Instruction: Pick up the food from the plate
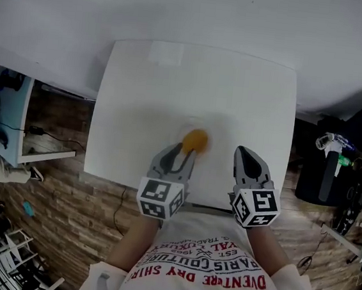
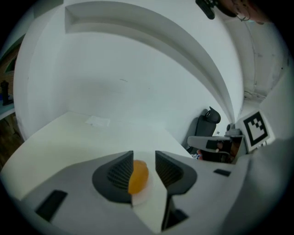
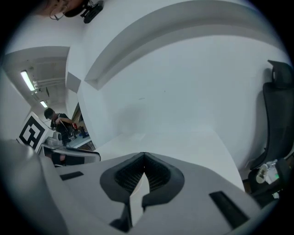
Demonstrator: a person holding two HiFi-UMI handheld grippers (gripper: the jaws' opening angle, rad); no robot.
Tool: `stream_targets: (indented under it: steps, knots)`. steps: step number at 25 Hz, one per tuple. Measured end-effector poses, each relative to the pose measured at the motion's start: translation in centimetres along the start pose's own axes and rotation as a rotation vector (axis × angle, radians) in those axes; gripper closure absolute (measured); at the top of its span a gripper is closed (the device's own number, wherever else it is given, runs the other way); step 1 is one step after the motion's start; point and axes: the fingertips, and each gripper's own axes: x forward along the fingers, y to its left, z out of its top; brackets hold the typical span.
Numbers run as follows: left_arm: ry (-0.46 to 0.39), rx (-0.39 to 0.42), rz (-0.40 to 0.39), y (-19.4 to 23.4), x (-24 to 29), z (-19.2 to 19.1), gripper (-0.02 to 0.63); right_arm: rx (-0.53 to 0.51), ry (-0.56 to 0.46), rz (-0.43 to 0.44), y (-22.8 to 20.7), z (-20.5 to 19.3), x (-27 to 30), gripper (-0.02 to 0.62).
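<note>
White bench (image 1: 140, 105) holds the food (image 2: 138, 176), loose between part-open fingers of the left gripper (image 2: 144, 159): centre it, close gently. Fingers of the right gripper (image 3: 144, 158) meet, empty.

Left side of the food (image 2: 138, 176) hidden behind a jaw of the left gripper (image 2: 139, 166), plate (image 2: 144, 196) mostly covered by those jaws, its rim too pale against the table (image 1: 141, 92) to trace, chair (image 3: 279, 119) cut by the picture's right edge, forearms (image 1: 132, 245) cut off below.

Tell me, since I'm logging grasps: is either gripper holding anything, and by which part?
Nothing is held. The left gripper stands open around the orange food; the right gripper is shut, empty.
</note>
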Motion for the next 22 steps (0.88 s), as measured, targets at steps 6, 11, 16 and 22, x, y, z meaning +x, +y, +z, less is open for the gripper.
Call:
stream_targets:
  steps: [6, 11, 16, 22]
  knots:
    - [0.133, 0.141, 0.013, 0.6, 2.3, -2.9, 0.317, 0.022, 0.067, 0.048, -0.4, -1.7, 1.7, 0.586]
    - [0.253, 0.198, -0.021, 1.0, 4.8, -5.1, 0.245, 0.029, 0.113, 0.061, -1.3, -3.3, 2.9, 0.586]
    - [0.364, 0.230, -0.038, 1.5, 6.7, -7.4, 0.207, 0.040, 0.150, 0.055, -2.4, -4.1, 3.7, 0.586]
    - [0.430, 0.230, -0.076, 1.4, 8.4, -8.4, 0.209, 0.052, 0.163, 0.056, -3.0, -4.9, 4.1, 0.586]
